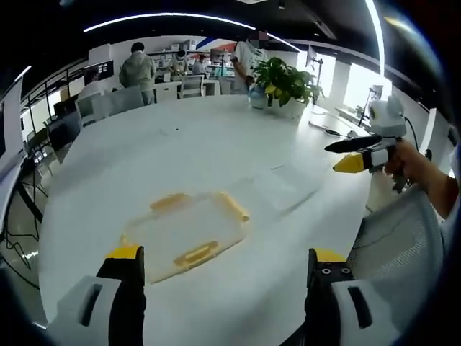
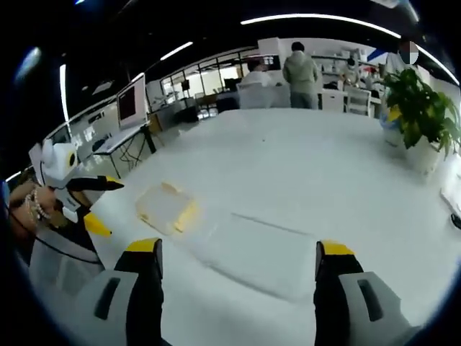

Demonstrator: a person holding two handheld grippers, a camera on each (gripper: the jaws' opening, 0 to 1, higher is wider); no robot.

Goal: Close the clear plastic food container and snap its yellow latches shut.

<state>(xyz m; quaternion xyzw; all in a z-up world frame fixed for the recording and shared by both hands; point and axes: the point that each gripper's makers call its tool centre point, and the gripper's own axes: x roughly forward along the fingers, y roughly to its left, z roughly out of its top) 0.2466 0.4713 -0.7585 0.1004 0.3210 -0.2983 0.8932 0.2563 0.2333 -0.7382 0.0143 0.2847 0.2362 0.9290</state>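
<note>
A clear plastic container part with yellow latches [image 1: 187, 234] lies flat on the white table [image 1: 180, 144], just beyond my left gripper [image 1: 227, 254], whose jaws stand wide open and hold nothing. Right of it lies a second clear, nearly see-through piece [image 1: 282, 189]; I cannot tell which is lid and which is base. In the right gripper view the latched part [image 2: 167, 207] is at the left and the clear piece [image 2: 259, 249] sits straight ahead of my open right gripper [image 2: 240, 248]. Both grippers hover off the table's near edge, apart from the plastic.
A potted plant [image 1: 284, 83] [image 2: 418, 108] stands at the table's far side. A mesh chair back [image 1: 396, 238] [image 2: 57, 267] is at the near edge. The right gripper [image 1: 353, 155] and the left gripper [image 2: 90, 205] show in each other's views. People stand among desks behind.
</note>
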